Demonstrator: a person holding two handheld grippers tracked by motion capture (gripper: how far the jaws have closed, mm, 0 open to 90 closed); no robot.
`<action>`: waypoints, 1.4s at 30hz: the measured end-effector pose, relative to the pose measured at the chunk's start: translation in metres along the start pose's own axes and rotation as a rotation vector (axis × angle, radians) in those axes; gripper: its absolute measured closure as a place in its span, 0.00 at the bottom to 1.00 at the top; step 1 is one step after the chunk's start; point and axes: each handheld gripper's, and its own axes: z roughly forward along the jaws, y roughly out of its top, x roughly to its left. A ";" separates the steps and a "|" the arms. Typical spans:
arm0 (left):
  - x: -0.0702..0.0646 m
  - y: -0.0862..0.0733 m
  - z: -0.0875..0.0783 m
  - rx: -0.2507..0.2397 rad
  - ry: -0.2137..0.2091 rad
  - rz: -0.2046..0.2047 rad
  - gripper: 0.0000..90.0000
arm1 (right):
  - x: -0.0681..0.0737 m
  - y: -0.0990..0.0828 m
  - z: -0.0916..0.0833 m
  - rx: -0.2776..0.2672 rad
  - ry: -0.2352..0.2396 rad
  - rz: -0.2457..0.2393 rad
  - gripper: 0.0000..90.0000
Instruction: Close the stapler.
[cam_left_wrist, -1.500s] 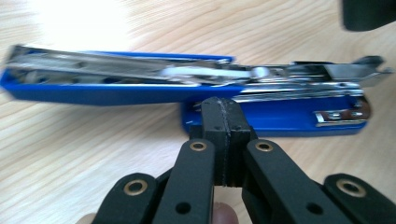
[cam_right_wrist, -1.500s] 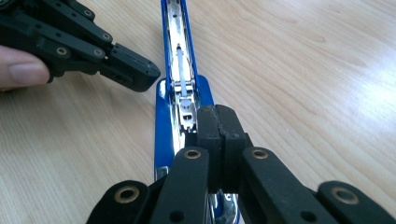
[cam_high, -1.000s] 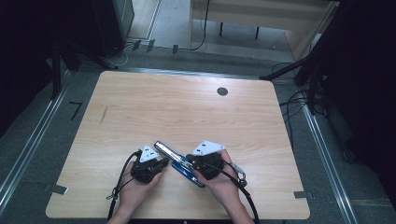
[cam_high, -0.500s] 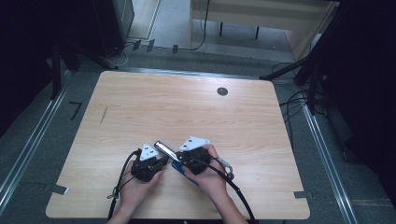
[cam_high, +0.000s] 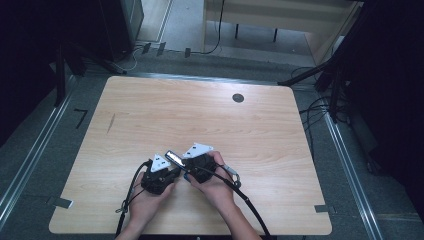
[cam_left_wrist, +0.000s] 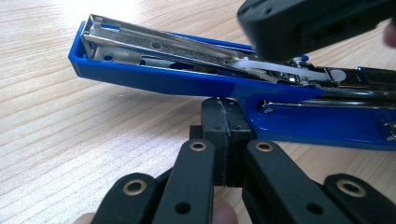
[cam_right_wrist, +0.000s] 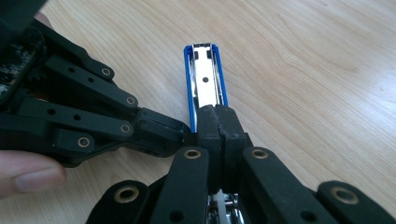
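A blue stapler (cam_left_wrist: 159, 81) lies on the wooden table (cam_high: 210, 120) with its metal staple channel (cam_right_wrist: 205, 79) exposed and its front end tilted up. My left gripper (cam_left_wrist: 227, 119) is shut, and its tips touch the stapler's blue side near the hinge. My right gripper (cam_right_wrist: 218, 123) is shut too and sits on top of the metal channel with nothing gripped between its pads. In the right gripper view the left gripper (cam_right_wrist: 180, 133) comes in from the left and meets the right one at the stapler. In the high view both hands hold the grippers close together near the table's front edge, around the stapler (cam_high: 171, 156).
A dark round grommet (cam_high: 238, 98) sits in the far part of the tabletop, and a thin dark mark (cam_high: 111, 123) lies toward its left side. Cables (cam_high: 245, 197) trail from the grippers over the front edge. The table's front edge is close behind the hands.
My right gripper has slid left along the stapler toward the left gripper and now covers more of it. The left gripper has stayed in place.
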 end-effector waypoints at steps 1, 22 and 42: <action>0.000 0.000 0.000 0.000 -0.001 0.000 1.00 | 0.001 0.000 0.002 0.004 0.001 0.000 1.00; -0.002 0.001 -0.003 -0.043 0.003 0.002 1.00 | 0.002 0.005 0.004 0.001 -0.021 -0.005 1.00; -0.017 -0.007 -0.008 -0.077 -0.113 -0.010 1.00 | 0.001 0.002 -0.017 -0.030 -0.021 -0.018 1.00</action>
